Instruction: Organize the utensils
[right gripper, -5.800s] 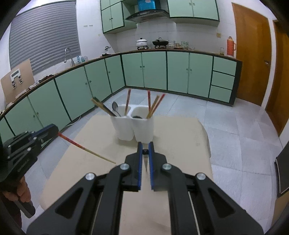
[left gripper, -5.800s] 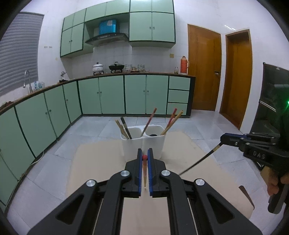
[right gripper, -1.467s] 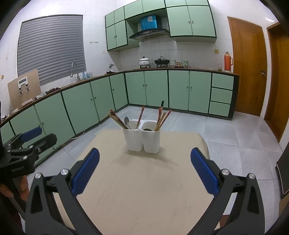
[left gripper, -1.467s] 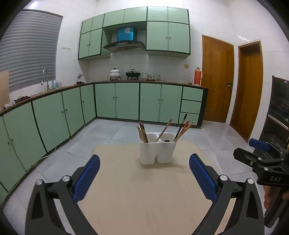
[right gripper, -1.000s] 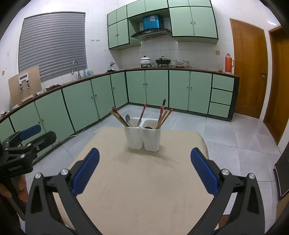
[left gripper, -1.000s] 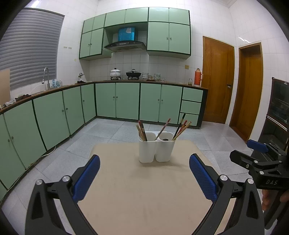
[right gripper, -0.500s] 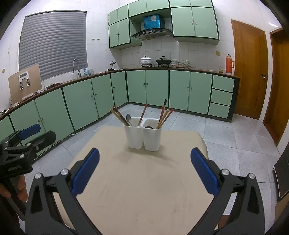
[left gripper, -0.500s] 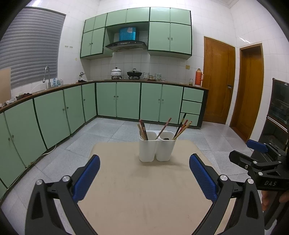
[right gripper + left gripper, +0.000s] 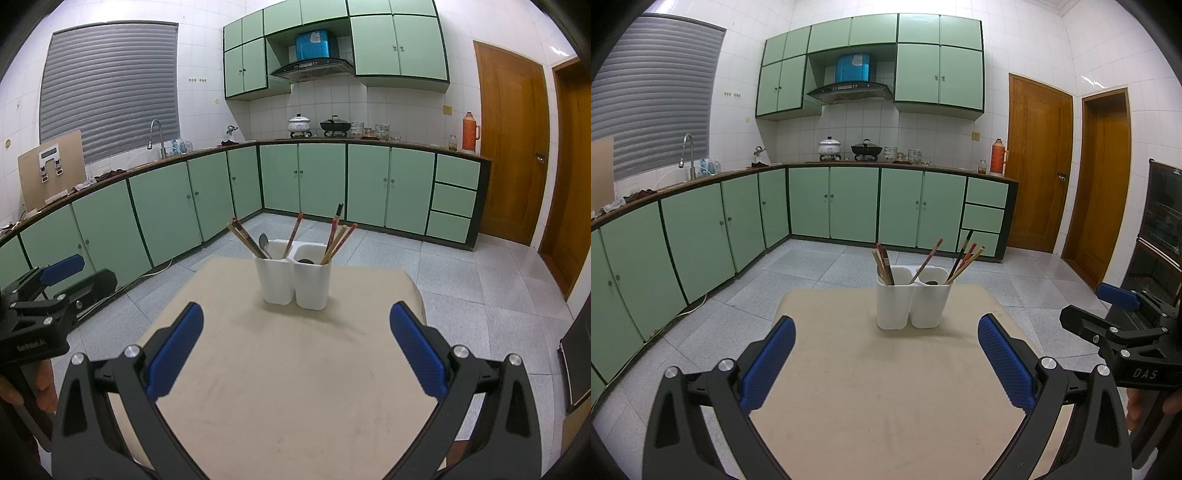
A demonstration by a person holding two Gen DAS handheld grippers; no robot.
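Observation:
A white two-cup utensil holder [image 9: 913, 300] stands on the far half of the beige table [image 9: 886, 387]; it also shows in the right wrist view [image 9: 293, 275]. Several chopsticks [image 9: 964, 258] lean out of both cups, and a spoon [image 9: 264, 244] sits in the left cup. My left gripper [image 9: 885, 363] is open and empty, held back from the holder above the table. My right gripper [image 9: 295, 354] is open and empty too, also short of the holder. Each gripper shows at the edge of the other's view, the right one [image 9: 1123, 325] and the left one [image 9: 48, 291].
Green kitchen cabinets [image 9: 849, 206] line the far wall and left side. Two wooden doors [image 9: 1038, 162] stand at the right, with a dark appliance [image 9: 1160, 229] nearer. The grey tiled floor [image 9: 812, 266] surrounds the table.
About six seconds ago each gripper was shut on a chopstick near the holder. Both are now open, empty and drawn back. Over the last second they barely moved.

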